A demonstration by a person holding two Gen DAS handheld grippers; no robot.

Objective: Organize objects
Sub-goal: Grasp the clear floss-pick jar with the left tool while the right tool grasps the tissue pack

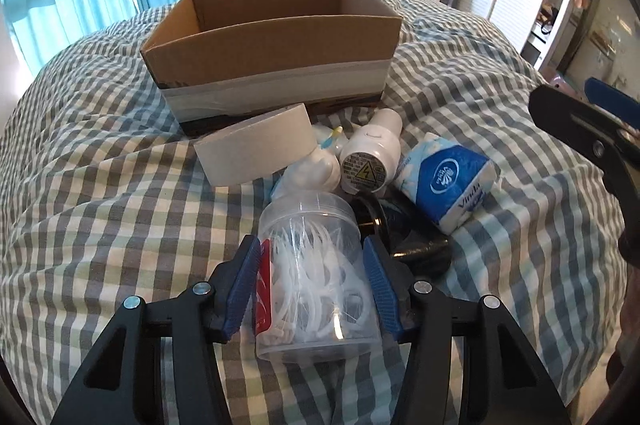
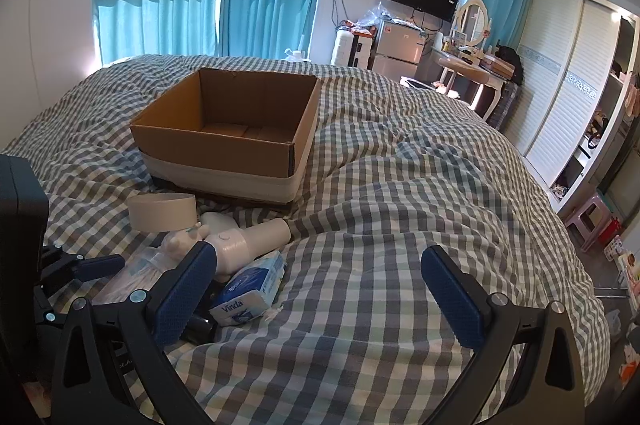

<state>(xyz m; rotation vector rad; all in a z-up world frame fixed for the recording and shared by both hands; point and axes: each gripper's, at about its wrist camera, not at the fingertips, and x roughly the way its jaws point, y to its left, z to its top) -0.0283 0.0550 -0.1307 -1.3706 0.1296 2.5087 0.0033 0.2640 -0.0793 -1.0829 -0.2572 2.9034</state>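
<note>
While left tongs (image 1: 310, 289) clasp jar (image 1: 316, 265), base cropped

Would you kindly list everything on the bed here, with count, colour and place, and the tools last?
Cardboard box: one, brown with a pale band around its base, open, no contents visible, on the bed behind the pile.
Tape roll: one, whitish, just before the box.
Plug-in device: one, white, lying beside the roll.
Tissue pack: one, blue and white, right of the device.
Clear jar: one, transparent, white floss picks inside, nearest the left camera.
Black object: one, partly hidden behind the jar.
Bedcover: one, grey-and-white check.
Left tool: blue pads on either side of the jar.
Right tool: blue pads wide apart, empty, above the bedcover.
</note>
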